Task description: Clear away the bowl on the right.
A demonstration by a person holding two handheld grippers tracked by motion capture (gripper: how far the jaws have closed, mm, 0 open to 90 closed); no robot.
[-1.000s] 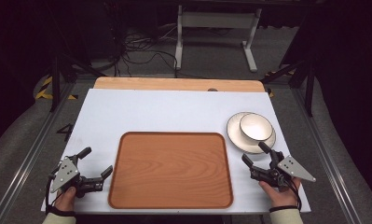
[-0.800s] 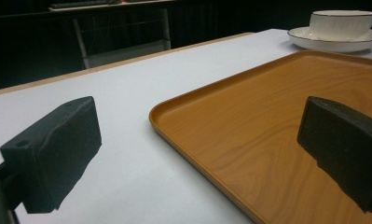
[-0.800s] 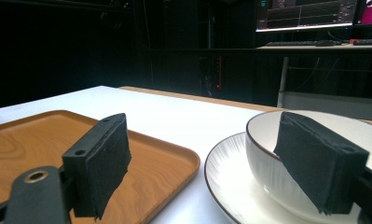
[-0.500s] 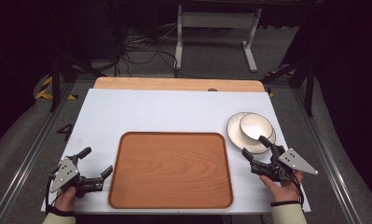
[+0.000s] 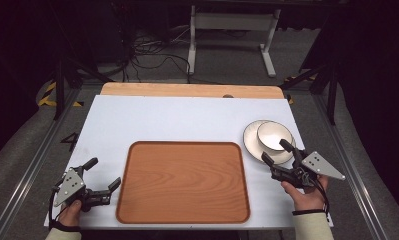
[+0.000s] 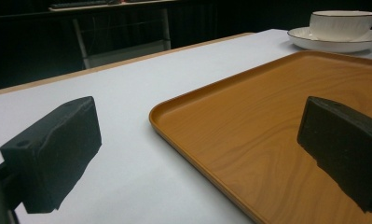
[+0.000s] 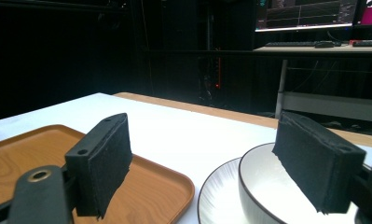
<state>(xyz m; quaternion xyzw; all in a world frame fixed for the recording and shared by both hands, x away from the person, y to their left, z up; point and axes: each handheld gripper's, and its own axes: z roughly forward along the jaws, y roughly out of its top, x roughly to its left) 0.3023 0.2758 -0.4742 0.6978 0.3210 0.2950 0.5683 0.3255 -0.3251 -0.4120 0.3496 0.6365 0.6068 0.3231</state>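
A wooden tray (image 5: 183, 181) lies at the front middle of the white table (image 5: 177, 120). To its right a white bowl (image 5: 273, 136) sits on a white plate (image 5: 251, 138). My right gripper (image 5: 276, 152) hovers just in front of the bowl, jaws open, nothing between them. In the right gripper view the bowl (image 7: 272, 196) and plate (image 7: 218, 198) lie below its open jaws, with the tray (image 7: 44, 154) at the left. My left gripper (image 5: 103, 173) rests open at the tray's left edge. The left gripper view has the tray (image 6: 267, 130) and, farther off, the bowl (image 6: 343, 23) on the plate (image 6: 333, 43).
A bare wooden strip (image 5: 192, 90) runs along the table's far edge. Beyond it stand a white metal frame (image 5: 232, 30) and loose cables (image 5: 152, 55) on the floor. Metal rails (image 5: 27, 165) flank the table.
My right gripper has risen and edged forward toward the bowl, still open. The left gripper has stayed where it was.
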